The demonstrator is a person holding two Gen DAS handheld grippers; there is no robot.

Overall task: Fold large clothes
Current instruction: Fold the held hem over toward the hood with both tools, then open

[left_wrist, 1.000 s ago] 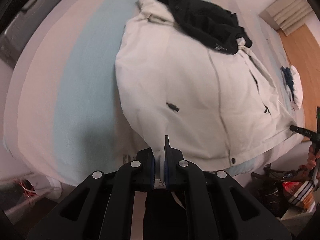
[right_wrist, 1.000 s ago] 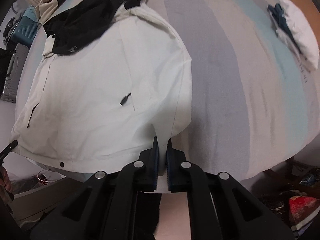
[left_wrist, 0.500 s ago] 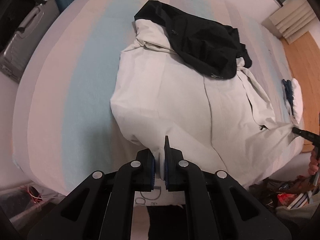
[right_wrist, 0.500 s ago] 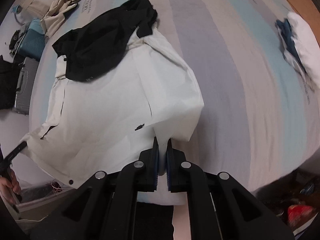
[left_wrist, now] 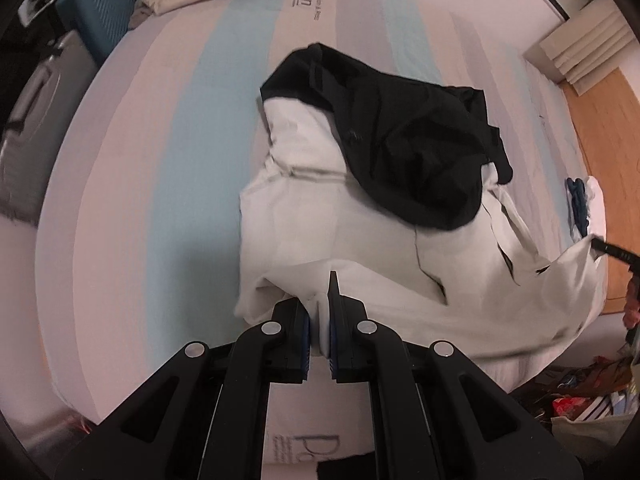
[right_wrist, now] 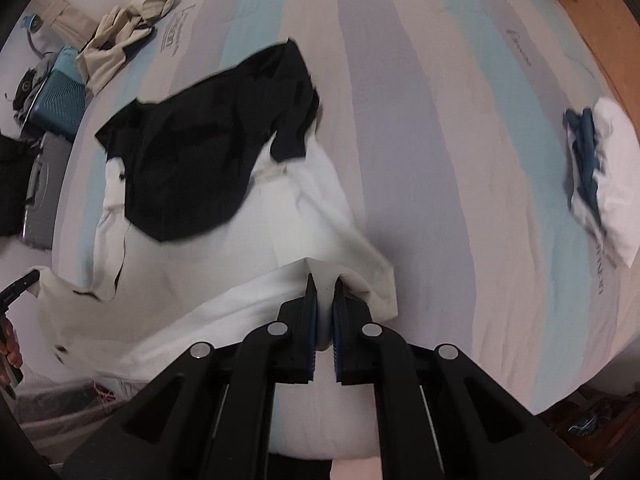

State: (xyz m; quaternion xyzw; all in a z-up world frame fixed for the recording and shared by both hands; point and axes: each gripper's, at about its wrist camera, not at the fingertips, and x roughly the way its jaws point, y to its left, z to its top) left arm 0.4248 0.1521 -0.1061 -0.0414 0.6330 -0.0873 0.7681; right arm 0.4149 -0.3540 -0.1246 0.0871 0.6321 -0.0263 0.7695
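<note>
The striped bed (left_wrist: pixel 152 184) shows more bare sheet at 9 o'clock than a second ago, its near edge now farther below. The white jacket (left_wrist: pixel 320 216), black hood at 12 o'clock, has its hem lifted and carried toward the collar. The left gripper (left_wrist: pixel 318 320) and right gripper (right_wrist: pixel 325 320) each stay clenched on a hem corner.
</note>
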